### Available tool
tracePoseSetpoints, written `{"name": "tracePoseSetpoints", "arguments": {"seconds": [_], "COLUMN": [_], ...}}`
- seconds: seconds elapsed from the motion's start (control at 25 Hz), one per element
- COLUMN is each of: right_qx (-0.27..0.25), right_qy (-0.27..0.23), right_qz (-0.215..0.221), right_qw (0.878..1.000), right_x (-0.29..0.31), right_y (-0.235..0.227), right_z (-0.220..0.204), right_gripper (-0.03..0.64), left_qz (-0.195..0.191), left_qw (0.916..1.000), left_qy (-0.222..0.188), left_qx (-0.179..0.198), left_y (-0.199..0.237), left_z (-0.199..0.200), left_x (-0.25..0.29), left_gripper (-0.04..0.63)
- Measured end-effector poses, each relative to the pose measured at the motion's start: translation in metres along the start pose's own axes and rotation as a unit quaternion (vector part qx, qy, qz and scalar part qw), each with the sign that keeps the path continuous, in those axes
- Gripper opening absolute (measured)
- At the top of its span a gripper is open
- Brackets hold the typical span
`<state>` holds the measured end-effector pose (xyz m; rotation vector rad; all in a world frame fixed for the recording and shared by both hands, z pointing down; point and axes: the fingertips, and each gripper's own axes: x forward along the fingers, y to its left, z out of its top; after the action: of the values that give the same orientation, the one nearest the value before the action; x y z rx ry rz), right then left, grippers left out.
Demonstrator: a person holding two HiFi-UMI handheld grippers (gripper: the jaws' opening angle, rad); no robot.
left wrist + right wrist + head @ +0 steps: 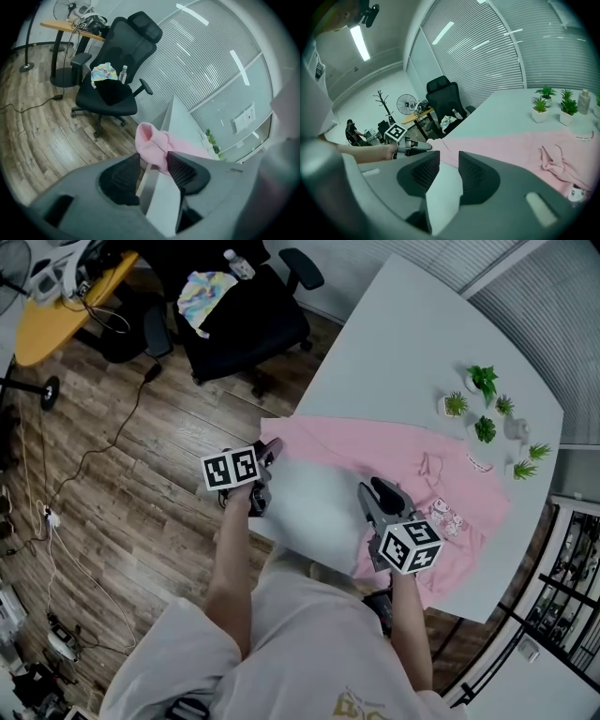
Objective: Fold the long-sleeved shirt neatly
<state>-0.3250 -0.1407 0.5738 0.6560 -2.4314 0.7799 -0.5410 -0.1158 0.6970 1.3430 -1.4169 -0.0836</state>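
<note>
A pink long-sleeved shirt (375, 451) lies spread across the white table (403, 343), with a small print near its right end. My left gripper (272, 451) is at the shirt's left end by the table edge. In the left gripper view a bunched pink end of the shirt (152, 140) sits between the tips of the left gripper (152, 157), but a wide gap shows between the pads. My right gripper (367, 488) rests at the shirt's near edge. In the right gripper view the right gripper (449, 157) stands open over bare table, with the shirt (511, 145) just beyond its tips.
Several small potted plants (485, 395) stand at the table's far right beyond the shirt. A black office chair (239, 315) holding a colourful cloth and a bottle stands on the wood floor left of the table. Cables run across the floor.
</note>
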Motion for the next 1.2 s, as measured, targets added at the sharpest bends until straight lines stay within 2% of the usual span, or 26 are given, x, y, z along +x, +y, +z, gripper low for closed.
{"name": "tracePoseSetpoints", "arguments": {"seconds": [0.16,0.28,0.36,0.52,0.88,1.2], "right_qx": [-0.001,0.000,0.001,0.004,0.020,0.035], "right_qy": [-0.004,-0.010,-0.015,-0.026,-0.047,-0.071], "right_qz": [-0.004,-0.008,-0.011,-0.018,-0.026,-0.043], "right_qw": [1.000,1.000,1.000,0.999,0.998,0.996], "right_x": [-0.002,-0.005,-0.008,-0.017,-0.031,-0.044], "right_y": [-0.003,-0.006,-0.009,-0.017,-0.030,-0.039], "right_z": [0.001,0.003,0.004,0.008,0.014,0.020], "right_gripper": [0.129,0.120,0.115,0.109,0.110,0.111], "left_qz": [0.017,0.044,0.049,0.038,0.048,0.027], "left_qw": [0.9992,0.9958,0.9946,0.9951,0.9886,0.9837], "left_qy": [-0.004,-0.010,-0.020,-0.035,-0.030,-0.032], "left_qx": [0.037,0.080,0.090,0.084,0.140,0.175], "left_y": [-0.004,-0.008,-0.013,-0.025,-0.045,-0.079], "left_z": [0.002,0.004,0.008,0.017,0.022,0.023], "left_x": [-0.003,-0.007,-0.009,-0.011,-0.017,-0.026], "left_gripper": [0.148,0.072,0.041,0.035,0.035,0.035]}}
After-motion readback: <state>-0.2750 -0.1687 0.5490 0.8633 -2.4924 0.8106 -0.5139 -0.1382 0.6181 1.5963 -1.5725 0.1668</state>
